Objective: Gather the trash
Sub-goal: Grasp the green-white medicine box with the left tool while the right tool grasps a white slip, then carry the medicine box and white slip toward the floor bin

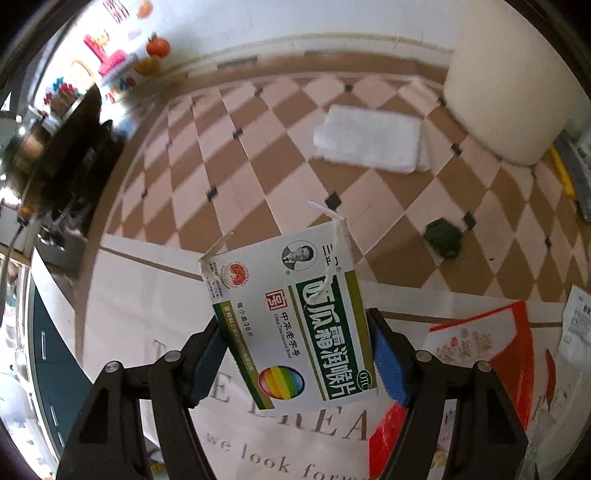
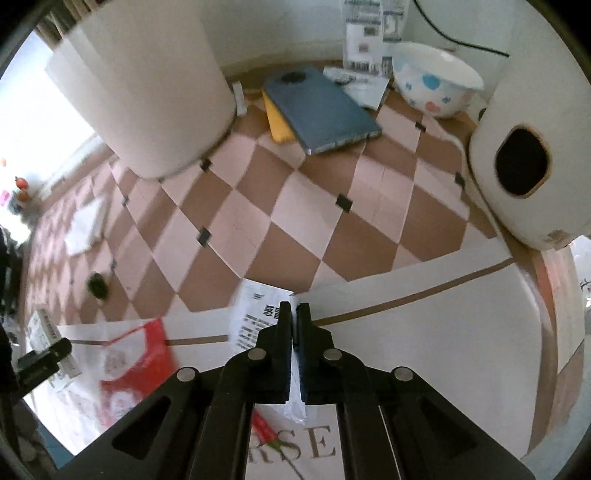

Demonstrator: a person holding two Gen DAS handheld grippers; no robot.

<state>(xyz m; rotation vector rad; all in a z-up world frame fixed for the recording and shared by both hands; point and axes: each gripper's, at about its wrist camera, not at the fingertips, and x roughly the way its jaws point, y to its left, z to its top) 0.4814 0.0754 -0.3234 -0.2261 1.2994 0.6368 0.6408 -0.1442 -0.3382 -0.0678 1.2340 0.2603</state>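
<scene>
The left gripper (image 1: pixel 295 354) clamps the medicine box (image 1: pixel 291 317) edgewise, the right gripper (image 2: pixel 294 325) pinches the paper sachet (image 2: pixel 255 314) shut (its bulk toward 11 o'clock), so either could slip onto the tiled floor (image 2: pixel 295 206).

Left gripper (image 1: pixel 297 356): black angular arms, triangular cutouts, silver round rivets, blue pads (image 1: pixel 390 363) inside fingers. Right gripper (image 2: pixel 294 325), lower centre: same black linkage, silver rivets, dark pads.

Checkered brown-and-pink floor tiles (image 2: pixel 295 206) under white walls (image 1: pixel 295 22); bright daylight from a window (image 2: pixel 33 122) at left.
</scene>
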